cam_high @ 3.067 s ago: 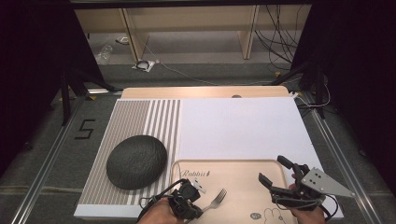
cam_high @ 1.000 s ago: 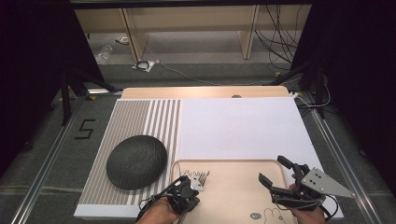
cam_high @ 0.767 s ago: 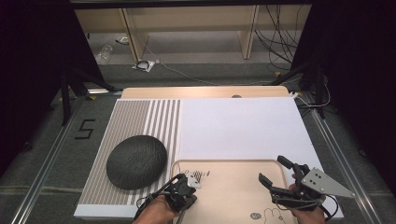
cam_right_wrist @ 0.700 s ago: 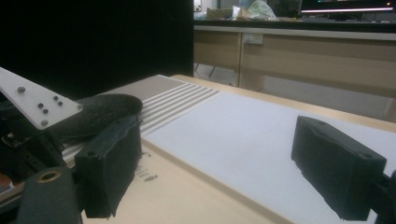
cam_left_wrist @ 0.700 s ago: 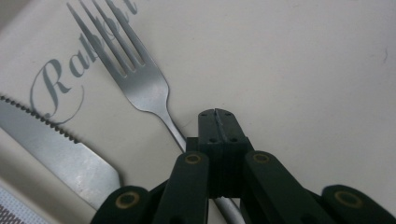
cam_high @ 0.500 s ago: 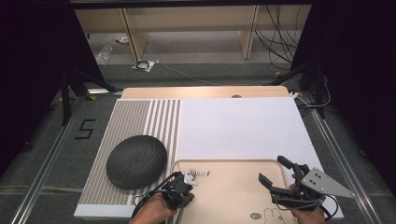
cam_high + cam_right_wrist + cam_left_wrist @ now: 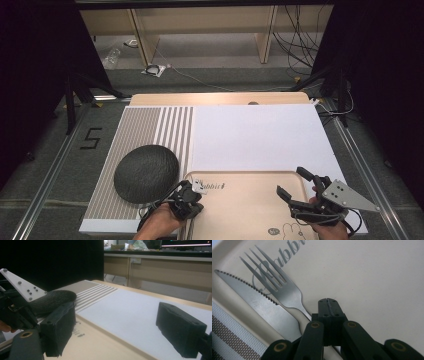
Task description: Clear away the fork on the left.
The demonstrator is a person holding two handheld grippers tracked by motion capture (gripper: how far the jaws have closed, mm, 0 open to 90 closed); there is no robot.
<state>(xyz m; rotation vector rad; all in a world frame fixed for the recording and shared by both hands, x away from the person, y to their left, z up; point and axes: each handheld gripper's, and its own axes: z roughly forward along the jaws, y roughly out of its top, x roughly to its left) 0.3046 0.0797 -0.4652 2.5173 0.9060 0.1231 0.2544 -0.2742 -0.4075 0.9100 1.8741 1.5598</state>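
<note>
left tongs (image 7: 327,305) clamped on the fork (image 7: 277,287) handle, beside the knife (image 7: 259,305) at the tray (image 7: 250,210) left edge; next, release. right tongs (image 7: 296,182) apart, idle.

Bright overhead light on table, bg dark, near fingers blurry.

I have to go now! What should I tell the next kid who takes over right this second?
Left tongs: shut on the fork handle, low over the tray.
Right tongs: open, holding nothing, over the tray's right side.
Fork and knife lie side by side in the tray's left corner, by the lettering. Dark bowl sits upside down on the striped mat.
Done: cutlery is in the tray.
Left: probably let go of the fork.
</note>
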